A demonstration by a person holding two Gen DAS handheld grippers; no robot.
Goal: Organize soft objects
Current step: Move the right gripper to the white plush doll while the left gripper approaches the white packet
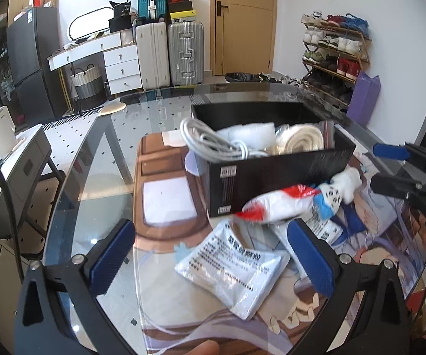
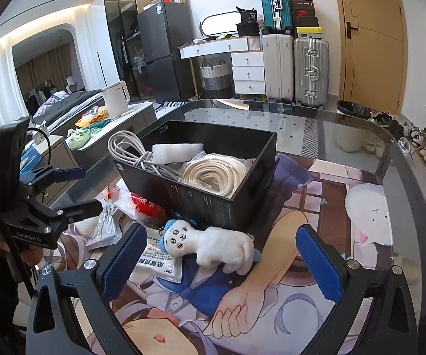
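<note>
An open black box [image 1: 275, 171] [image 2: 204, 204] on the printed mat holds a grey cable [image 1: 210, 143] [image 2: 130, 151], a white roll [image 1: 248, 131] [image 2: 177, 151] and a coiled cream rope [image 1: 301, 139] [image 2: 213, 174]. In front of it lie a red-and-white plastic bag [image 1: 275, 204] [image 2: 145, 207], a white plush toy [image 1: 343, 186] [image 2: 216, 245] with a blue cap, and a printed foil pouch [image 1: 230, 269] [image 2: 159, 263]. My left gripper [image 1: 211, 257] [image 2: 80, 190] is open just above that pouch. My right gripper [image 2: 222, 263] [image 1: 381, 167] is open, its fingers either side of the plush toy.
A round-cornered glass table [image 2: 361, 127] carries the printed mat [image 2: 325, 195]. A second foil pouch [image 2: 103, 230] lies at the mat's left. A side cabinet with a white kettle [image 2: 115, 99] stands to the left. Suitcases [image 2: 295, 68], a door and a shoe rack [image 1: 334, 53] lie beyond.
</note>
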